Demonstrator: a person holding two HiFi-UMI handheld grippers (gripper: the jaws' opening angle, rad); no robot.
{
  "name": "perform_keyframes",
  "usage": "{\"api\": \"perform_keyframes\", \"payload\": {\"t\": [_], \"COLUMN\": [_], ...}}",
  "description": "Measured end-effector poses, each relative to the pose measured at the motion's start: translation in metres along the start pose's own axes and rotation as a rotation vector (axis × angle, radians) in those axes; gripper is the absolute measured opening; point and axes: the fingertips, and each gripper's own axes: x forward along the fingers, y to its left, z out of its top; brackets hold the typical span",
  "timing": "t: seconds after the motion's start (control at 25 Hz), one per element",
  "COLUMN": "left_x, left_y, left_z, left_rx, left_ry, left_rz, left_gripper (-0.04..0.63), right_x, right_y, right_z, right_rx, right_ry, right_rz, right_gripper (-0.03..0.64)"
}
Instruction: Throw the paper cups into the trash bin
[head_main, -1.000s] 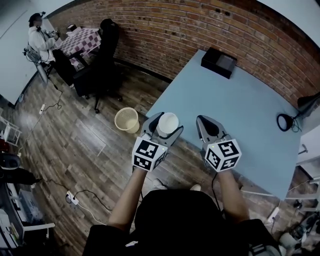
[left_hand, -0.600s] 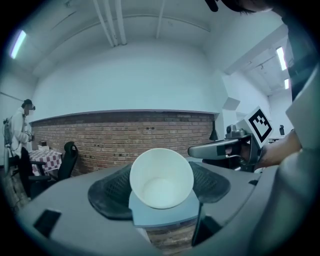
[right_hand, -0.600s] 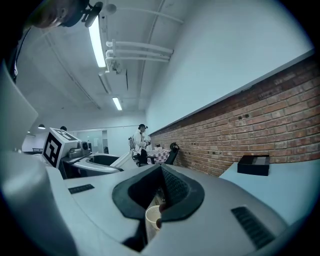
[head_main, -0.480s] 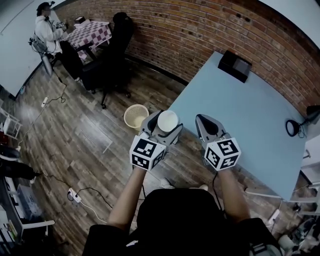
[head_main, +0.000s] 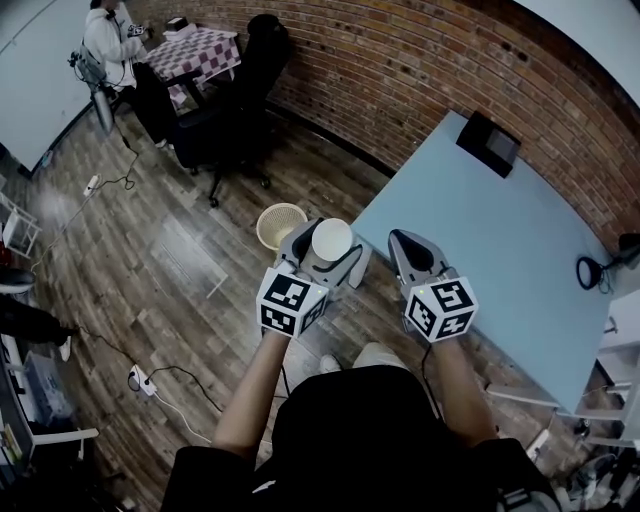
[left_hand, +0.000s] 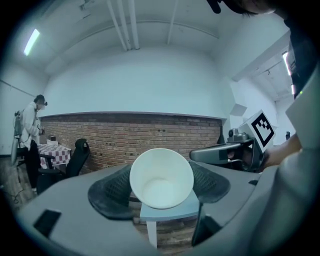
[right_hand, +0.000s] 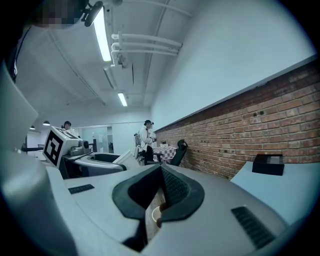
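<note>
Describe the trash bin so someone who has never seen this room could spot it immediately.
Start at the light blue table beside the brick wall; off its left corner, on the wooden floor, stands the trash bin. It is a round, cream, open-topped basket, unlike the black office chair beyond it.
</note>
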Motion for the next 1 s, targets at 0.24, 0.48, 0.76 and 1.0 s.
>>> {"api": "perform_keyframes", "payload": {"t": [0.24,0.48,0.76,1.0], "left_x": [-0.007,-0.001,0.006,0.027], "left_y": [0.020,0.043,0.073,0.099], "left_z": [0.002,0.004,0.007,0.004], "left_rx": [-0.018,-0.017,-0.019,-0.028], "left_ry": [-0.017,-0.017,-0.019,-0.007], "left_rz": [0.036,0.071,0.110,0.136], "left_gripper": [0.359,0.359,0.359,0.359], "right_x": [0.022,0.048,0.085,0.119], "right_y": [0.010,0.010,0.008,-0.004], "right_z": [0.005,0.009,0.019,0.021], "right_rx": [-0.009,-0.015,-0.030,-0.008], "right_ry": [0.002,0.005,-0.004,0.005], "right_rz": [0.032,0.069,0.113,0.143], "right_gripper": [0.003,0.003,0.003,0.003]}}
